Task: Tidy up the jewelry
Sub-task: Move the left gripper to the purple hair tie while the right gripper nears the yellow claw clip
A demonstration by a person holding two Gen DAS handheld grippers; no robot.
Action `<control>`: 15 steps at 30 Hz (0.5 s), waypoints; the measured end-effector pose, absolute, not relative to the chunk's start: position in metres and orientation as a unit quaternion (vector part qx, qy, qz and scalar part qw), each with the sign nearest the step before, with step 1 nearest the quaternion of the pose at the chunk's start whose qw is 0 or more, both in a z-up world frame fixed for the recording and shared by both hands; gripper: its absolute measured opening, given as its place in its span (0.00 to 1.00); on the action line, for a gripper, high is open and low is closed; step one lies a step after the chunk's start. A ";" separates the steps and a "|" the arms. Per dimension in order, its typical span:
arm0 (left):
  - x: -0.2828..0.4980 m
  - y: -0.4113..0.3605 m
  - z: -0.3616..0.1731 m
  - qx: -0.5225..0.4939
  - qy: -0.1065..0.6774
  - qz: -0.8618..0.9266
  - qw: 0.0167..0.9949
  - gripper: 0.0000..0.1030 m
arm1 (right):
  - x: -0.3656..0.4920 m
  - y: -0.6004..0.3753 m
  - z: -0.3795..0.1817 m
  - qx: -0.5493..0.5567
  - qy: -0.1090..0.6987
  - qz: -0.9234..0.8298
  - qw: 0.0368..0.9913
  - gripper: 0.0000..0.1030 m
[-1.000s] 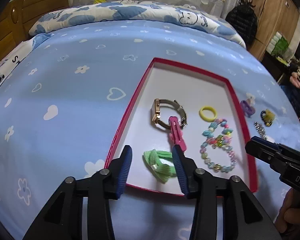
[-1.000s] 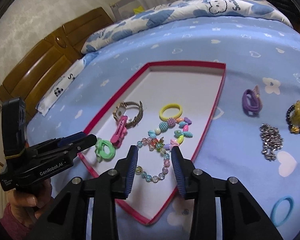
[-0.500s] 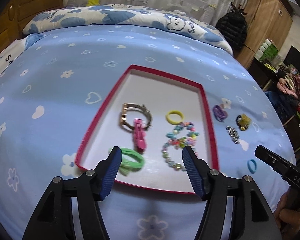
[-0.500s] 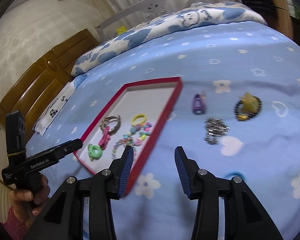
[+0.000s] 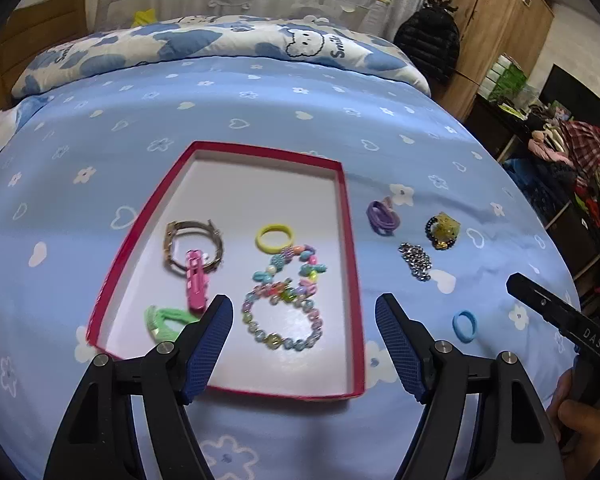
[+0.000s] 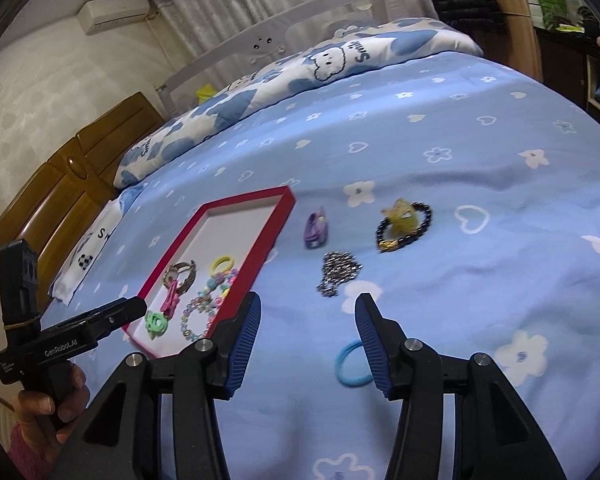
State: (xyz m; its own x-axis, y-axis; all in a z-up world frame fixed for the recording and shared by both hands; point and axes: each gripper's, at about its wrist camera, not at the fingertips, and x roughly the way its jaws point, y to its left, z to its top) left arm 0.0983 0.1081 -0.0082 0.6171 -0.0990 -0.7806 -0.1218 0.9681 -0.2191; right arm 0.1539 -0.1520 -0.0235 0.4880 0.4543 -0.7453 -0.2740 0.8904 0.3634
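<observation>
Both your tongs gape apart, gripping nothing; your left tongs (image 5: 303, 328) hover over the red tray (image 5: 350, 264); your right tongs (image 6: 307, 332) hang beside the blue hair tie (image 6: 350, 364) on the bed (image 6: 480, 280).

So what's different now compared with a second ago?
Both grippers backed up from the red tray and opened wider, holding nothing. The left gripper let go of the green hair tie, which lies in the tray. The right gripper swung right, away from the beaded bracelet, and now hovers by the blue hair tie on the bedspread. The jewelry itself stayed put.
</observation>
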 end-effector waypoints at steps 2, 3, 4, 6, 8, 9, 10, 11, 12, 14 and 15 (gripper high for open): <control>0.103 0.103 -0.007 -0.123 0.439 0.003 0.890 0.71 | 0.155 -0.158 -0.024 0.100 0.458 0.209 0.858 0.49; 0.106 0.100 -0.007 -0.122 0.439 0.002 0.890 0.71 | 0.156 -0.160 -0.024 0.100 0.458 0.207 0.859 0.49; 0.110 0.097 -0.006 -0.119 0.440 -0.001 0.890 0.71 | 0.158 -0.162 -0.024 0.101 0.457 0.206 0.859 0.49; 0.116 0.092 -0.006 -0.114 0.441 -0.004 0.890 0.71 | 0.160 -0.165 -0.023 0.101 0.457 0.205 0.860 0.49; 0.123 0.087 -0.005 -0.106 0.441 -0.008 0.891 0.71 | 0.164 -0.168 -0.023 0.100 0.457 0.202 0.860 0.49; 0.126 0.084 -0.005 -0.104 0.441 -0.010 0.891 0.71 | 0.165 -0.169 -0.023 0.100 0.457 0.201 0.861 0.49; 0.130 0.081 -0.005 -0.101 0.441 -0.013 0.892 0.71 | 0.167 -0.171 -0.023 0.100 0.456 0.199 0.861 0.49; 0.133 0.079 -0.004 -0.099 0.441 -0.015 0.892 0.71 | 0.169 -0.172 -0.023 0.099 0.456 0.198 0.862 0.49; 0.135 0.077 -0.005 -0.098 0.442 -0.016 0.892 0.71 | 0.171 -0.173 -0.023 0.098 0.456 0.198 0.862 0.49; 0.144 0.071 -0.006 -0.094 0.445 -0.020 0.891 0.71 | 0.175 -0.176 -0.023 0.096 0.457 0.197 0.862 0.49; 0.148 0.069 -0.007 -0.093 0.446 -0.021 0.890 0.71 | 0.177 -0.176 -0.024 0.094 0.457 0.197 0.862 0.49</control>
